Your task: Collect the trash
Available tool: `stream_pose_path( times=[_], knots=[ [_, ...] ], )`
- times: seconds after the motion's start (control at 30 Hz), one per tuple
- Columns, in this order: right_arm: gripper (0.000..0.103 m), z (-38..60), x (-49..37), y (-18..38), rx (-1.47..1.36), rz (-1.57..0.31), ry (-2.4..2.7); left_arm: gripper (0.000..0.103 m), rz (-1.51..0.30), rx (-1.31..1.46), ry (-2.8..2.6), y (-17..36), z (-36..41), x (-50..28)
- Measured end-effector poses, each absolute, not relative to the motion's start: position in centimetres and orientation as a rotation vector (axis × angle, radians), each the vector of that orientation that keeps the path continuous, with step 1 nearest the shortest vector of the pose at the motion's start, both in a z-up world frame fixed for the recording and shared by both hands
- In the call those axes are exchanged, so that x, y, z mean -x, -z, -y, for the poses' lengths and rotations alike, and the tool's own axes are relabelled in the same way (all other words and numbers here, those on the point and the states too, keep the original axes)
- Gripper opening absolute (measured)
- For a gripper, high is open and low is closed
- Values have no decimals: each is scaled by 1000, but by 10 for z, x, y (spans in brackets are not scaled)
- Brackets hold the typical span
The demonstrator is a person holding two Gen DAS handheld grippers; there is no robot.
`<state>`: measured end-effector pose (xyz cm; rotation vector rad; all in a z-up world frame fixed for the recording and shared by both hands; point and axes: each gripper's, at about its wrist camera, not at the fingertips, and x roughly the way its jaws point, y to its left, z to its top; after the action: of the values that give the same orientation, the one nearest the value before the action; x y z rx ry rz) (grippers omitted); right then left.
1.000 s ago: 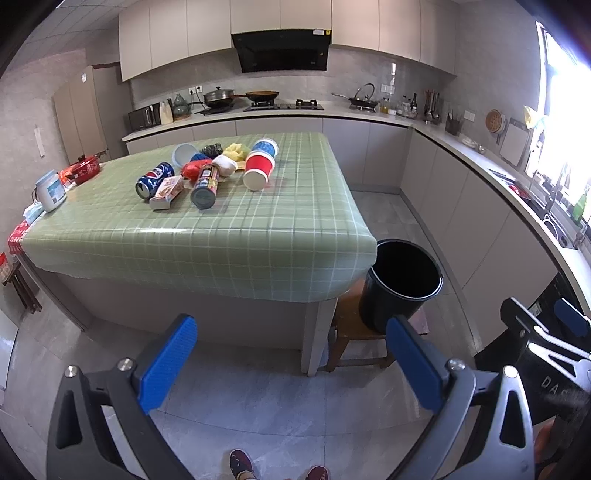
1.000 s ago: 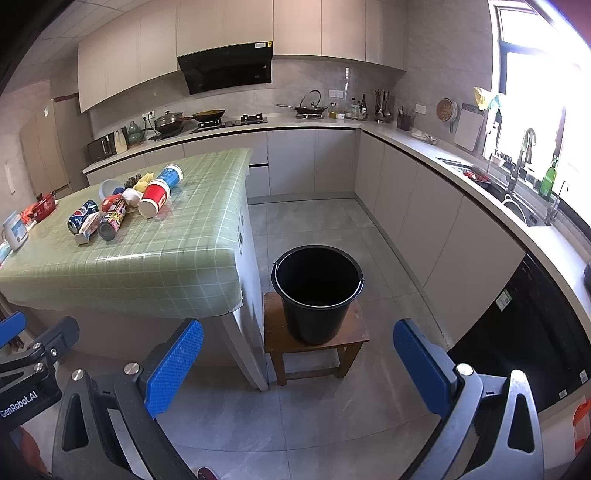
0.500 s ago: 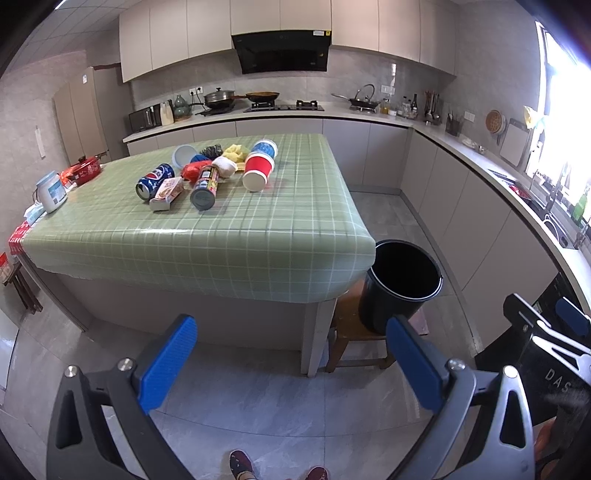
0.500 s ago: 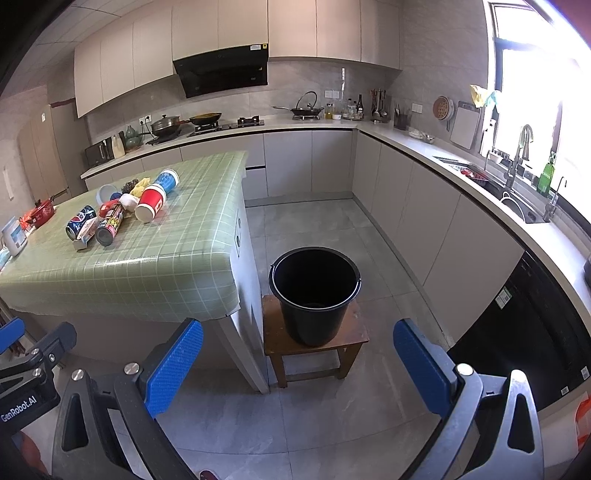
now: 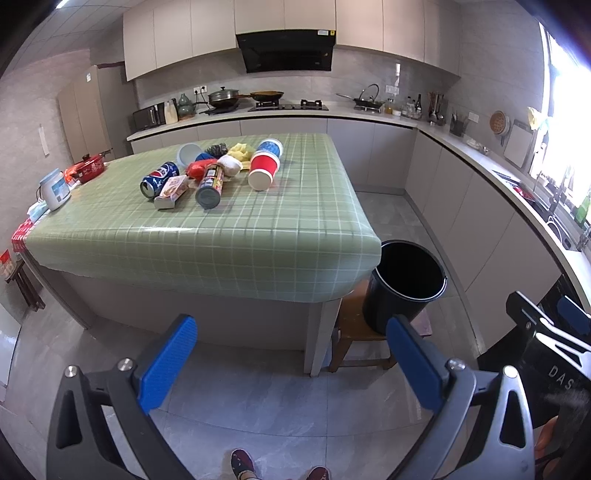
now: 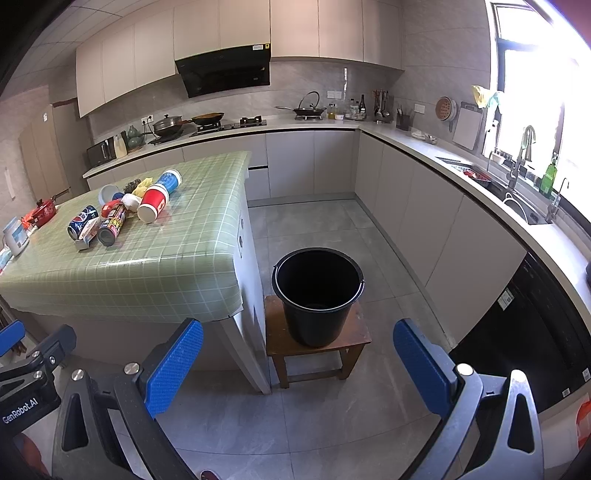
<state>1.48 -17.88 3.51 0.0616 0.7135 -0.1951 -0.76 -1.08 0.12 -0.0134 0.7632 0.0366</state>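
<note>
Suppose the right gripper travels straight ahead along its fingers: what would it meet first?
Probably the black bucket on the wooden stool; it sits between the open right gripper fingers' line. Nothing shows nearer, though depth is uncertain and it might hit the floor short.

Left hand-held gripper (image 5: 291,354) spread wide and empty, right hand-held gripper (image 6: 298,360) likewise, side by side

Grey floor tiles (image 6: 314,413) and beige wall cabinets (image 6: 221,26) frame the kitchen. A black range hood (image 6: 225,74) hangs above the countertop (image 6: 406,142). Strong daylight enters by the window (image 6: 532,96).
</note>
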Motion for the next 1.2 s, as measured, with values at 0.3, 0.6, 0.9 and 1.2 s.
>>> stream_pose_path(
  times=[0.3,0.6,0.9,1.2],
  knots=[
    [103,177,-20,-35,-59,-715,190,103,-762,12,-37,-1,10,7],
    [103,177,-25,-34,-58,-718,190,103,-771,12,-38,-1,7,3],
    [103,177,-30,-32,-55,-722,189,103,-773,11,-38,-1,6,1],
    [103,174,-34,-30,-51,-723,189,103,-779,18,-44,0,0,-5]
  ],
)
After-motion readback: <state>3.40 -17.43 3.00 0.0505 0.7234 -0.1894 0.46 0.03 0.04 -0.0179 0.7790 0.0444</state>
